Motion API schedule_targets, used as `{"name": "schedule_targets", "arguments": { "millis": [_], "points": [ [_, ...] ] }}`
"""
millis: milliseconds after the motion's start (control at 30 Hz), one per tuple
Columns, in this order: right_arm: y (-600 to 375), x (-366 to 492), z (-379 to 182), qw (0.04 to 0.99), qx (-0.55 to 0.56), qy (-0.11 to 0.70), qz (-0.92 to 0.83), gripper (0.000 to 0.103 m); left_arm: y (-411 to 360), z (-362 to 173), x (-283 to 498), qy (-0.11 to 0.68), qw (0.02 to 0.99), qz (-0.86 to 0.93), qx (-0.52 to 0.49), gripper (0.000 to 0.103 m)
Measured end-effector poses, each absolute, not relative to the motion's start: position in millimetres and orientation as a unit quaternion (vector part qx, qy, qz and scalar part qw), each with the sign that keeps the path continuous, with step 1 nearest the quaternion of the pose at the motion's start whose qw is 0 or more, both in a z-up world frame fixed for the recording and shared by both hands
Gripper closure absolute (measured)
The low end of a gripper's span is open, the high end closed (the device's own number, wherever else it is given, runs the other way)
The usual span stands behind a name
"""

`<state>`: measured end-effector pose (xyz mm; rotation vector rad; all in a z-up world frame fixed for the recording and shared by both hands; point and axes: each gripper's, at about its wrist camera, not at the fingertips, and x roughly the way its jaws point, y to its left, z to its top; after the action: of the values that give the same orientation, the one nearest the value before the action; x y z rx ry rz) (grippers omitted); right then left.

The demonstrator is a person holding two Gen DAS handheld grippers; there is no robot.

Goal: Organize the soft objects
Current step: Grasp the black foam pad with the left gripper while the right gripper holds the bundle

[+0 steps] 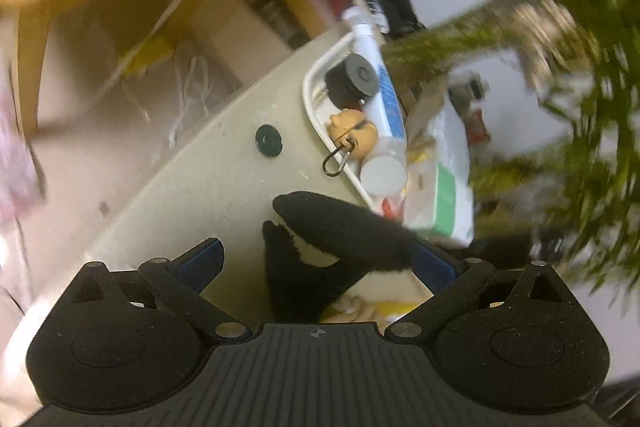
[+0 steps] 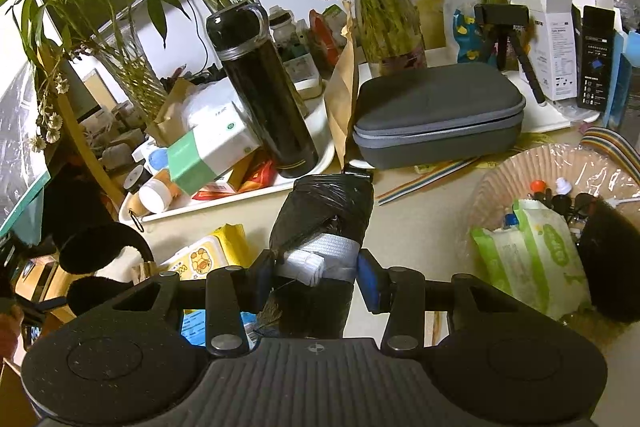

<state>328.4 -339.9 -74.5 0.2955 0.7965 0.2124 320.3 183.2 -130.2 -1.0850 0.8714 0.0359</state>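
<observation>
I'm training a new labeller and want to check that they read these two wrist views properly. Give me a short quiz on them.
1. True or false: the right gripper is closed on the black plastic-wrapped bundle with a grey strap.
2. The tall black cylindrical flask stands: A) in the white tray; B) in the paper-lined basket; C) on the grey zip case.
3. Fill in: the black fuzzy plush piece sits between the left gripper's ____ jaws.

Key: 1 true; 2 A; 3 open.
</observation>
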Motion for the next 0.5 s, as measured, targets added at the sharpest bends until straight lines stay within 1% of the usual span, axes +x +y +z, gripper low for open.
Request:
{"name": "schedule_targets", "arguments": {
  "millis": [133, 167, 200, 267, 300, 333, 400, 500],
  "points": [
    [-339.6, 328.7, -74.4, 0.905, 0.141, 0.386, 0.105, 0.056, 193.1, -150.8, 324.4, 0.403, 0.71, 0.028, -0.577, 0.001],
    [-339.8, 328.9, -74.6, 0.905, 0.14, 0.387, 0.105, 0.056, 193.4, -156.1, 325.9, 0.405, 0.696, 0.026, -0.593, 0.005],
    [-340.2, 329.1, -74.9, 0.905, 0.14, 0.387, 0.105, 0.056, 193.2, -161.3, 326.9, 0.407, 0.681, 0.023, -0.609, 0.019],
    [-341.0, 329.9, -75.0, 0.905, 0.14, 0.387, 0.105, 0.056, 191.7, -172.3, 326.8, 0.414, 0.648, 0.022, -0.638, 0.026],
    [-341.6, 330.1, -75.2, 0.905, 0.14, 0.388, 0.104, 0.056, 191.2, -175.4, 325.7, 0.412, 0.639, 0.022, -0.65, 0.034],
    [-341.3, 330.1, -75.2, 0.905, 0.14, 0.388, 0.103, 0.056, 191.5, -177.8, 324.3, 0.409, 0.63, 0.021, -0.66, 0.04],
    [-342.0, 329.8, -74.9, 0.905, 0.141, 0.389, 0.103, 0.056, 192.9, -178.8, 322.5, 0.404, 0.623, 0.018, -0.67, 0.057],
    [-342.2, 328.8, -74.5, 0.905, 0.139, 0.388, 0.105, 0.056, 193.9, -174.6, 320.1, 0.405, 0.63, 0.014, -0.663, 0.069]
  ]
}}
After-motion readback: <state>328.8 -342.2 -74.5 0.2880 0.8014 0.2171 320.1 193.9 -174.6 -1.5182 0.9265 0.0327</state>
